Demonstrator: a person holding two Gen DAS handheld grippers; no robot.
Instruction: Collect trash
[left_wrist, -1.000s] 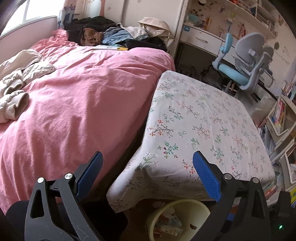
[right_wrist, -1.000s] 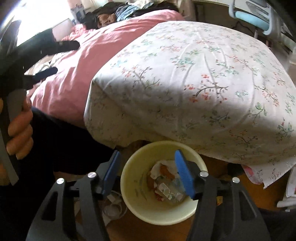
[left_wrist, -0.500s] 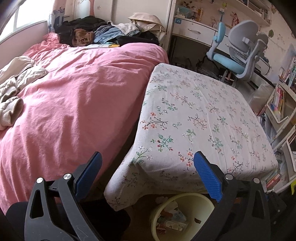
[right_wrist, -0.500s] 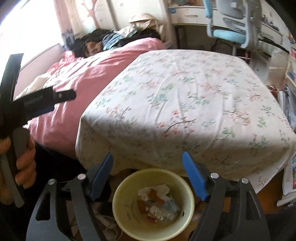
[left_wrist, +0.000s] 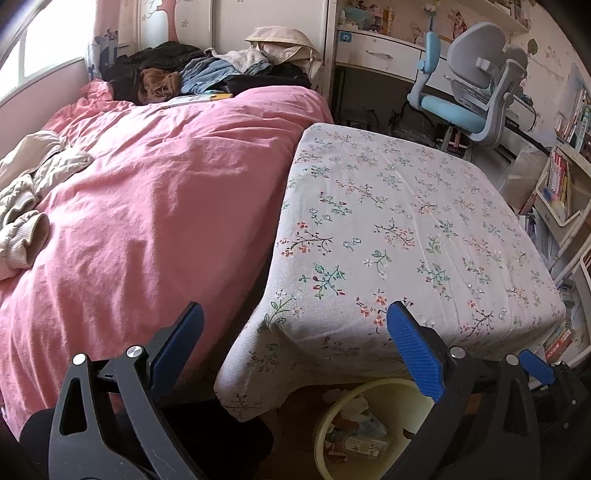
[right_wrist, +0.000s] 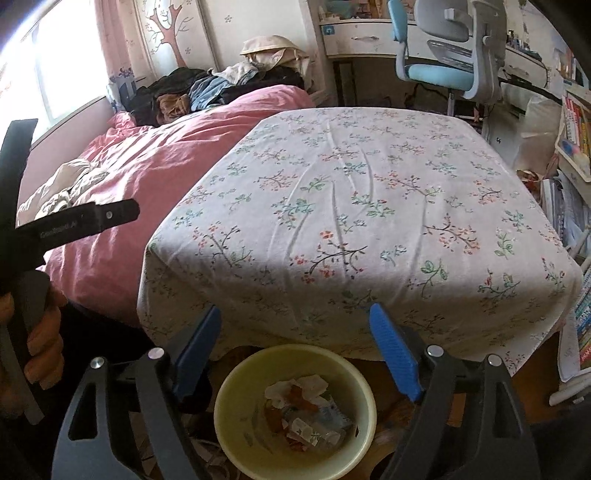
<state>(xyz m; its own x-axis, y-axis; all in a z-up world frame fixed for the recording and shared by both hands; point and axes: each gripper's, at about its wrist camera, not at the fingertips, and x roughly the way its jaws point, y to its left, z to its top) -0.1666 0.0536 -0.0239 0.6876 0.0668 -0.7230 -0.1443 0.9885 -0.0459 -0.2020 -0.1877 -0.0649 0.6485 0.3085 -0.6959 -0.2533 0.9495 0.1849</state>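
Jaws of the right gripper (right_wrist: 295, 347) have just been opening and stand apart with nothing between them; the left gripper (left_wrist: 291, 339) gapes empty too. Crumpled paper and wrapper trash (right_wrist: 306, 413) now lies in the round pale-yellow plastic bin (right_wrist: 236, 391) on the floor, below the near edge of the floral-clothed desk (right_wrist: 369, 206). That drop looks finished. Wadded, it has no clear long axis.

Faint pale lettering along the black side bar of the left hand-held gripper (right_wrist: 79, 221), seen from the right wrist; too blurred to spell out with certainty. Book spines on the shelf (right_wrist: 576, 129) too small to read.
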